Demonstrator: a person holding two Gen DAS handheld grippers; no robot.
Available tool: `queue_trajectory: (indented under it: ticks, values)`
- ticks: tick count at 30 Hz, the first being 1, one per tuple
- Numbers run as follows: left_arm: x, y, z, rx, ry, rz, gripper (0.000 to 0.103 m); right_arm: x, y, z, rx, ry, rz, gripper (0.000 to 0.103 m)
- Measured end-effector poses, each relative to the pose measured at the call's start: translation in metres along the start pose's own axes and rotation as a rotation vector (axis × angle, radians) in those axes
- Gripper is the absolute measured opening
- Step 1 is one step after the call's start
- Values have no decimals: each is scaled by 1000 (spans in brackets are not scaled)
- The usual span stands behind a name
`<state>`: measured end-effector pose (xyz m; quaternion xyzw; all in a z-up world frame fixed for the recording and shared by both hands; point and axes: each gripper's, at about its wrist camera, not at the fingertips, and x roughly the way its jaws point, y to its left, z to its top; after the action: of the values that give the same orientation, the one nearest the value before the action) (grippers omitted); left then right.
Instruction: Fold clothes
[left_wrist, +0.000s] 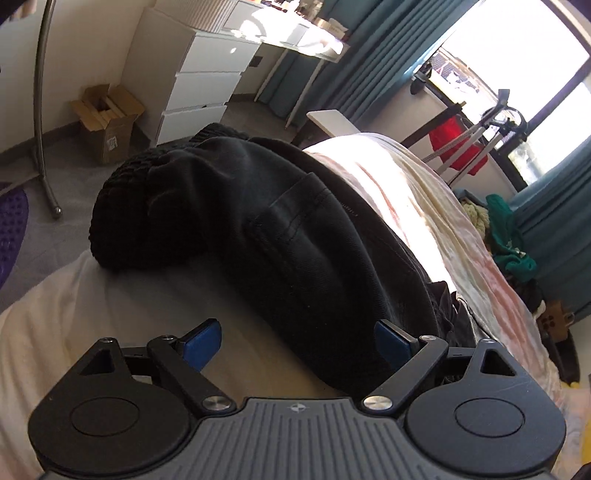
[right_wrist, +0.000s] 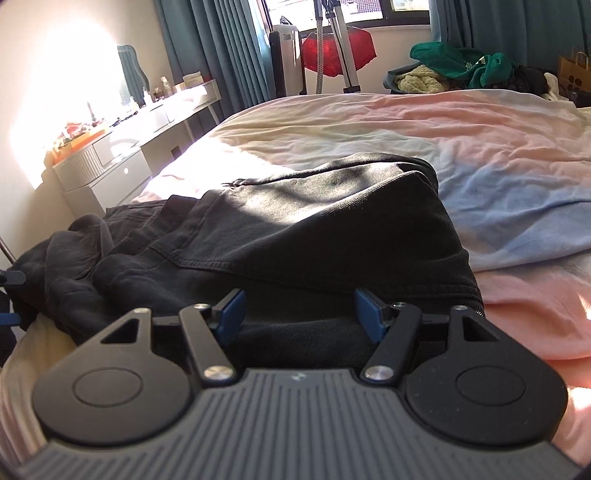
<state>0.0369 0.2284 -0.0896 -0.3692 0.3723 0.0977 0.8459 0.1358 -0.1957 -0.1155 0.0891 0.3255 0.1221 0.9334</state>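
Closest in the left wrist view, the left gripper (left_wrist: 297, 341) has its blue-padded fingers (left_wrist: 201, 345) spread wide, the right-hand pad touching the near edge of the black trousers (left_wrist: 295, 236) while the other pad hangs over bare sheet; nothing is pinched between them. In the right wrist view the right gripper (right_wrist: 299, 312) is likewise spread apart, with its fingers (right_wrist: 232, 310) set on either side of a fold of the same black trousers (right_wrist: 295, 236), the cloth lying between the pads without being clamped. The trousers lie on the bed (right_wrist: 480, 140), partly folded over themselves, a stitched seam and a pocket edge showing on top; from the left view the ribbed waistband end (left_wrist: 125, 206) bunches up at the bed's edge, and from the right view a crumpled portion (right_wrist: 66, 251) trails off to the left. The bed is covered by a rumpled sheet in pale pink, cream and blue, with strong sunlight falling across it. Beyond the bed, the left view shows a cardboard box (left_wrist: 110, 118) on the grey floor beside a white chest of drawers (left_wrist: 199, 85). Farther back stand a white desk (right_wrist: 173, 114) cluttered with small items, teal curtains (right_wrist: 221, 48), a red garment (right_wrist: 338, 46) hanging by the window, and a heap of green and cream clothes (right_wrist: 458, 70) past the far side of the bed.
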Motion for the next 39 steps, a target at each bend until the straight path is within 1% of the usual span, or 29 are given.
queue_trajectory:
  ticks: [1, 2, 4, 8, 9, 12, 13, 14, 15, 17, 18, 21, 25, 27, 28, 29, 32, 34, 35, 37, 38, 39]
  values:
    - [1, 9, 2, -48, 17, -13, 91, -1, -1, 0, 4, -1, -2, 67]
    - [0, 15, 4, -72, 11, -23, 91, -1, -1, 0, 10, -2, -4, 67]
    - [-2, 22, 7, -109, -5, -38, 91, -2, -1, 1, 21, -4, -7, 67]
    - [-1, 36, 8, -189, -3, -71, 91, -4, -1, 4, 38, -17, -14, 67]
    - [-1, 38, 9, -206, -16, -72, 91, -5, -1, 4, 40, -18, -15, 67]
    - [-7, 41, 11, -257, -144, -90, 91, -4, 1, 4, 37, -11, -22, 67]
    - [-7, 42, 12, -282, -161, -109, 91, -2, 3, 4, 23, -8, -30, 67]
    - [-3, 44, 12, -318, -155, -139, 91, 0, 5, 4, 9, -4, -39, 67]
    - [3, 46, 12, -355, -136, -162, 91, 1, 7, 3, -5, 0, -48, 69]
    - [17, 51, 12, -428, -91, -200, 91, 4, 12, 1, -29, 6, -64, 69]
    - [22, 53, 13, -455, -77, -200, 91, 5, 13, -1, -44, 2, -71, 69]
    - [32, 56, 17, -484, -110, -187, 91, 5, 15, -4, -70, -7, -80, 69]
    - [37, 64, 28, -479, -205, -128, 91, 4, 13, -3, -53, -15, -76, 69]
    - [38, 67, 34, -471, -233, -83, 83, 3, 12, -3, -52, -21, -78, 69]
    - [40, 70, 37, -482, -239, -75, 83, 3, 14, -3, -60, -28, -81, 70]
    - [42, 74, 40, -498, -243, -73, 81, 2, 17, -3, -85, -35, -93, 68]
    - [48, 81, 47, -514, -252, -47, 77, 4, 32, -8, -221, -51, -156, 68]
    - [55, 85, 60, -496, -260, -26, 73, 5, 38, -10, -259, -63, -165, 68]
    - [57, 86, 63, -489, -265, -21, 69, 4, 39, -10, -254, -68, -148, 68]
    - [60, 87, 66, -472, -277, -9, 57, 2, 40, -8, -239, -74, -103, 68]
    - [60, 84, 66, -447, -285, 2, 48, 1, 41, -7, -234, -78, -80, 68]
    - [59, 81, 66, -419, -295, 12, 42, 0, 43, -7, -239, -79, -68, 68]
